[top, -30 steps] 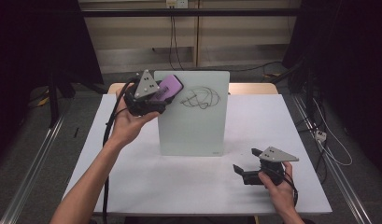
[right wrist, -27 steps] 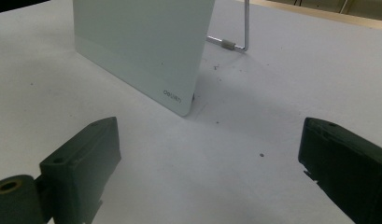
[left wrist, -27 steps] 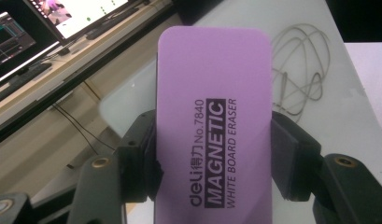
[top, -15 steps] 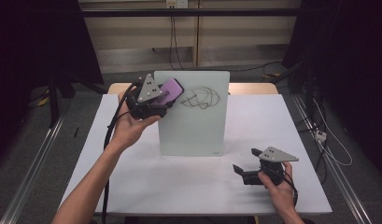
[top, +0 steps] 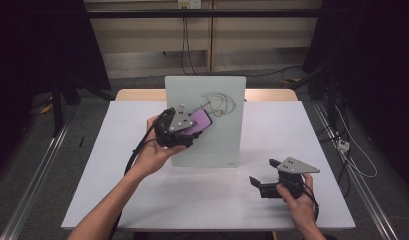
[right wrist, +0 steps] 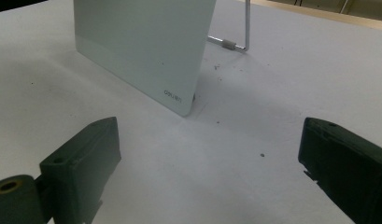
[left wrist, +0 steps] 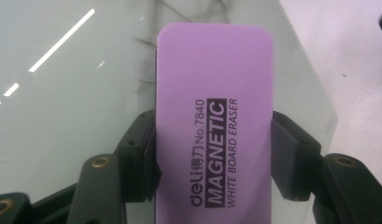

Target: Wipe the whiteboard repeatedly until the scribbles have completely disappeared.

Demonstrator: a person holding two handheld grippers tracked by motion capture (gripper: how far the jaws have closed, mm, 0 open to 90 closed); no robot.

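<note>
A: Item one, the purple eraser?

B: Pinched between the jaws of the left tool, gripped across its width at the lower half; the upper half projects past the jaws. Printed side, reading "MAGNETIC WHITE BOARD ERASER", faces the left gripper view. It lies against the glass board, at the board's left half, just below and left of the black scribble.

A: The board itself?

B: Pale green, propped upright and leaning back on a wire stand, near the centre of the white counter.

A: Right tool?

B: Jaws spread wide with nothing between them. Held low over the counter at its near right corner, well apart from the eraser, pointing towards the board's lower right corner.
</note>
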